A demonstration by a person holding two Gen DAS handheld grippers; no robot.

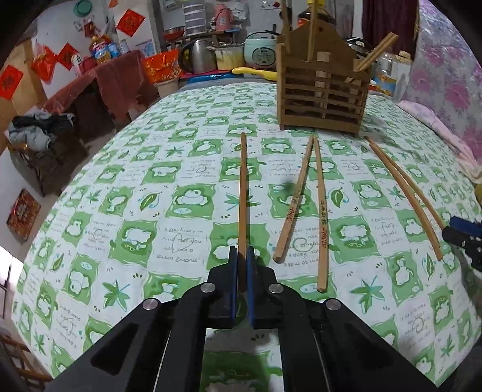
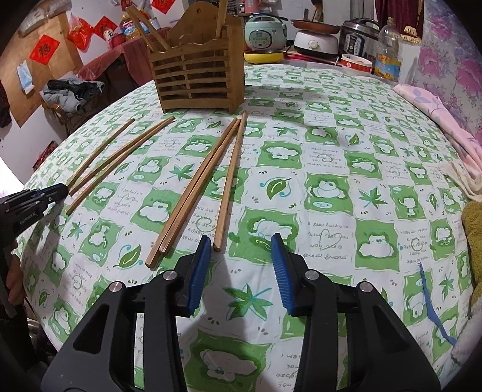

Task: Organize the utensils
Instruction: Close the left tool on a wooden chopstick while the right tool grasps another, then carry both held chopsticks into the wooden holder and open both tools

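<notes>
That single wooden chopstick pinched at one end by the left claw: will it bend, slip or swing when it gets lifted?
The chopstick looks like a straight, rigid wooden stick, so it probably won't bend. The left gripper is shut on its near end only, so the long free end may droop or pivot. It is thin and smooth, so it might slide between the pads.

White walls [image 1: 18, 169] with red paper squares [image 1: 130, 21], a brown-draped side table [image 1: 99, 81], floral curtain [image 2: 452, 54] at right.
</notes>
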